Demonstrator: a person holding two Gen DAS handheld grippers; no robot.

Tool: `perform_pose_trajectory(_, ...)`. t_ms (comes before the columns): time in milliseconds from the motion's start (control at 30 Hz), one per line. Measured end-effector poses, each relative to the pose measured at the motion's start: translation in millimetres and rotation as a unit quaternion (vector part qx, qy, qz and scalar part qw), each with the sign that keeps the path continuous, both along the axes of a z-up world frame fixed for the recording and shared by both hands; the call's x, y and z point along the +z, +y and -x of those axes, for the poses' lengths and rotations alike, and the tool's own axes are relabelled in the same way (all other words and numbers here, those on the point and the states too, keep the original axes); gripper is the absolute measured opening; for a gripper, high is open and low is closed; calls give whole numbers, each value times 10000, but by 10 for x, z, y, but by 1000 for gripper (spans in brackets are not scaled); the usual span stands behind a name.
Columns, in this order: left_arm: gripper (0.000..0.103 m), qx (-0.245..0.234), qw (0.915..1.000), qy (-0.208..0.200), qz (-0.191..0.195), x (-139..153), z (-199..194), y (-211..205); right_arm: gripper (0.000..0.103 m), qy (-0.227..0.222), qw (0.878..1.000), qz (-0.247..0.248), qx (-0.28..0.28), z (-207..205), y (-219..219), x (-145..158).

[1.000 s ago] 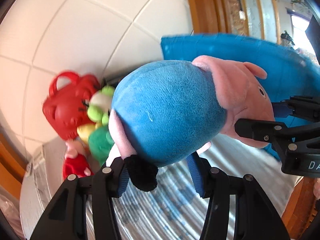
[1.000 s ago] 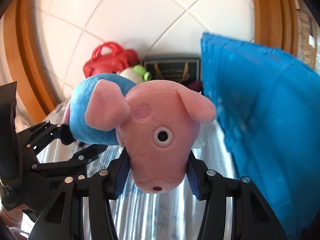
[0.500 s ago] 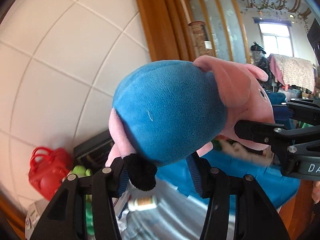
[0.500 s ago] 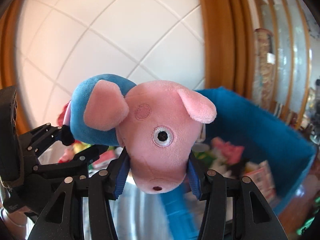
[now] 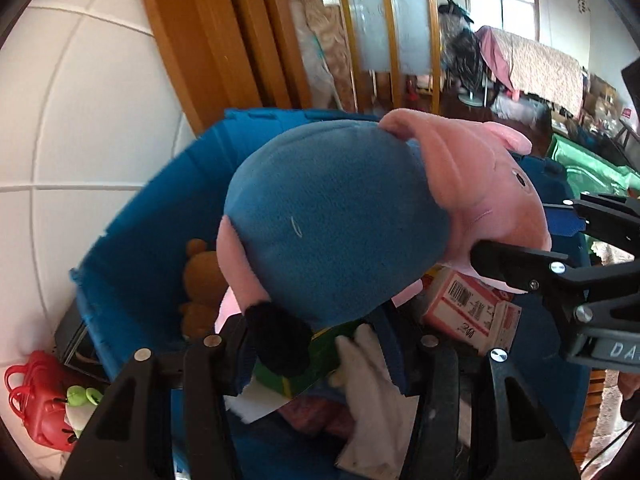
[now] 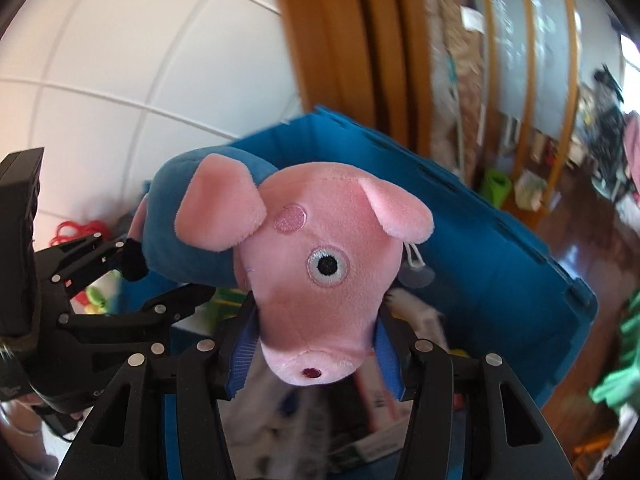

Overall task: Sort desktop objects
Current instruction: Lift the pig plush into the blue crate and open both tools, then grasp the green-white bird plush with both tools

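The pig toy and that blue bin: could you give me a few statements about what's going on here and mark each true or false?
1. Both grippers hold the plush pig at once. True: the right gripper clamps its head, the left gripper its blue body end.
2. The blue bin is empty. False: it holds a brown teddy bear, a barcoded carton and more.
3. The pig lies in the bin. False: it is held above it.
4. A red toy bag sits outside the bin. True.
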State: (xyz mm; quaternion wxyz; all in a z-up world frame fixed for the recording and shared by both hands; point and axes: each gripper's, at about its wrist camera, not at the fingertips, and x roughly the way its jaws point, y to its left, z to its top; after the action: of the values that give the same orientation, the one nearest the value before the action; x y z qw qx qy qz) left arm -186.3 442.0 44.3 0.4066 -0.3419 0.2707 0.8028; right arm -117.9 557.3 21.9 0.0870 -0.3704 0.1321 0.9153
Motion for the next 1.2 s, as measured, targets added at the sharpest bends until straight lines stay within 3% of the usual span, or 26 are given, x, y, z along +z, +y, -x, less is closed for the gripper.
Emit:
perform_pose_trajectory(167,52,-46,9992,-169,351,-141,29,370,63,-236,9984,341,-376,102,495,-224)
perform_pose_trajectory(267,52,-65,9988,-185,453,-183,-36,460,77,-291,9973,441,-506,95,653,-320)
perform_pose_trajectory(400,52,32,9992,-111,379,-103,-79,299,97,-280,9963,514,-626,-5,653,-326)
perform_pose_trajectory(500,53,205,9996,-136,127,5,-103,28,103,-146,9968,369,-700,-78,568,-232)
perform_pose_trajectory(600,67,445,9987,16,-237,144,-116,-375,103,97,9979,109,-624,-181,313,-20)
perform_pose_trajectory(833,67,1282,9883,223,-793,274,-94,-1688,103,752,9969,-200,131,-319,-708,443)
perform_pose_trajectory(1033,67,2146,9733,582,-574,123,-4,-2835,103,1121,9872,-173,1120,-240,-1712,591)
perform_pose_trajectory(1200,67,2814,9570,556,-444,-68,185,-3667,103,977,9799,1,1737,43,-2446,429)
